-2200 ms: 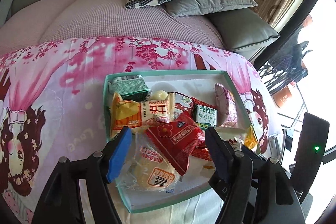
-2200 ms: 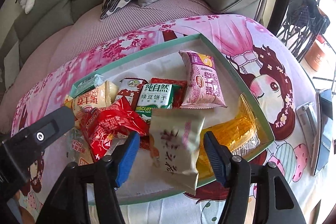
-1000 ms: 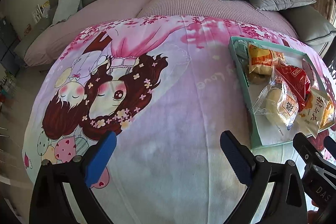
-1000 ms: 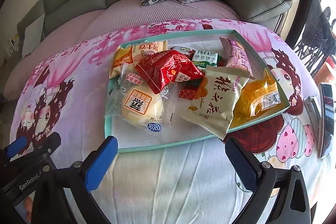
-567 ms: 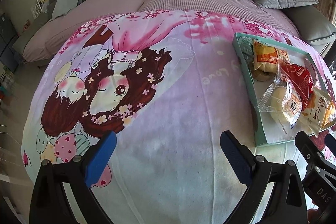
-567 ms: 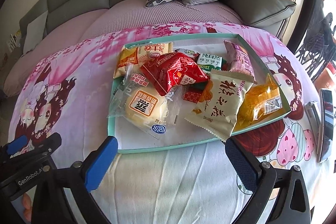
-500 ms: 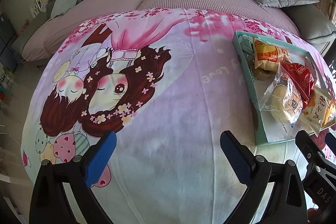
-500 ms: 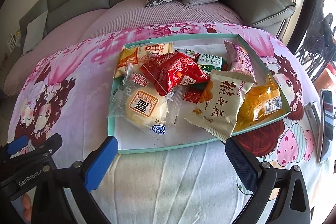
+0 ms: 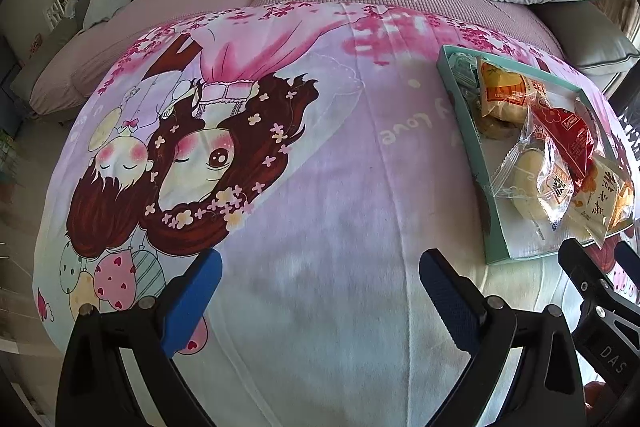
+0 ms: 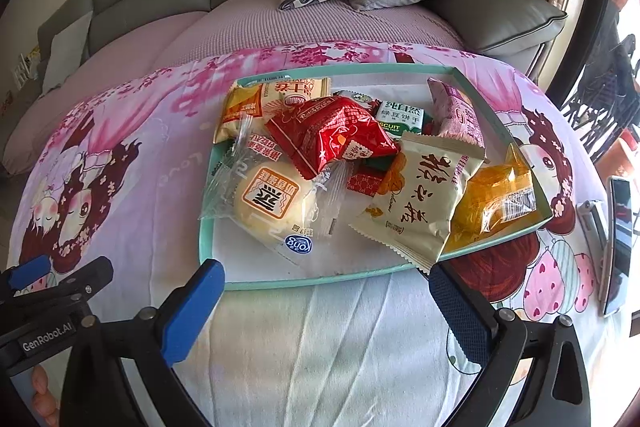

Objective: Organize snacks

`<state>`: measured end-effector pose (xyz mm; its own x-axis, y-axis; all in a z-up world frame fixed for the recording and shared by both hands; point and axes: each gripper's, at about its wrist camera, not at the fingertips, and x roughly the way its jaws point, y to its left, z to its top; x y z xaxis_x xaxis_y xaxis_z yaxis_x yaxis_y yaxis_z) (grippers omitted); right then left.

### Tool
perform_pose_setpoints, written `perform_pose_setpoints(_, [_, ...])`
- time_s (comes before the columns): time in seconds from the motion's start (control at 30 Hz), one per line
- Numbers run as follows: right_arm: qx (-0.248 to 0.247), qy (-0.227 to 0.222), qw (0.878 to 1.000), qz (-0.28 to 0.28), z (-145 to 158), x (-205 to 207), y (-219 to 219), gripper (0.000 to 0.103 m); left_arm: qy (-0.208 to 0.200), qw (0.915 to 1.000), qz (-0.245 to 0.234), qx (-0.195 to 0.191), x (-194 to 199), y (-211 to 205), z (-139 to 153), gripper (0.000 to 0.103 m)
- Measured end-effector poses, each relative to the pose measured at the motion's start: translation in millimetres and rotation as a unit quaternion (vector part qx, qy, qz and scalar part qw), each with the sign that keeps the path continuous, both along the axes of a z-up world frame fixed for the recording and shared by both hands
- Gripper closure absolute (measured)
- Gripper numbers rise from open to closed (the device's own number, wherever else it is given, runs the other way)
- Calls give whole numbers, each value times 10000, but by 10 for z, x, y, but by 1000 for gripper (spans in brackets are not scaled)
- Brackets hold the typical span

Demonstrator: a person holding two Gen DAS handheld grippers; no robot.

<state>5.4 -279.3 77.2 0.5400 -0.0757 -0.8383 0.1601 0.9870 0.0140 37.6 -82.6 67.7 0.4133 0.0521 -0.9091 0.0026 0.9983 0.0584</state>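
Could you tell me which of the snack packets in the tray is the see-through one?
It is the clear-wrapped bun at the tray's front left. You can see the pale round bun inside, whereas the red packet and beige packet beside it are opaque.

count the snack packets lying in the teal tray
At least 8 in the teal tray: bun packet, red packet, beige packet, orange packet, pink packet, green biscuit pack, yellow-white packet, small red packet. More may be buried.
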Motion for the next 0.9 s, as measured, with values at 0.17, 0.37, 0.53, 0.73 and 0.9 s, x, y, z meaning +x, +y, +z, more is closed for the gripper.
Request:
perform_pose_setpoints(0.17, [-33,-2,10000,33,7,-12,23,0,0,10000,-2,-15,-5,6,5,4])
perform_pose_setpoints(0.37, [-16,-12,10000,6,17,-19,14,0,10,10000,0,-5,-4,0,2,4])
perform_pose_setpoints(0.53, [-3,-6,10000,-9,21,-23,-1,0,-2,10000,-17,10,-8,-5,0,4])
perform_pose_setpoints(0.73, [-1,-8,10000,-11,22,-24,-5,0,-45,10000,-71,25,-15,-29,14,4])
perform_pose_setpoints(0.9, [-11,7,10000,-11,21,-28,1,0,-82,9999,-84,7,-19,-39,29,4])
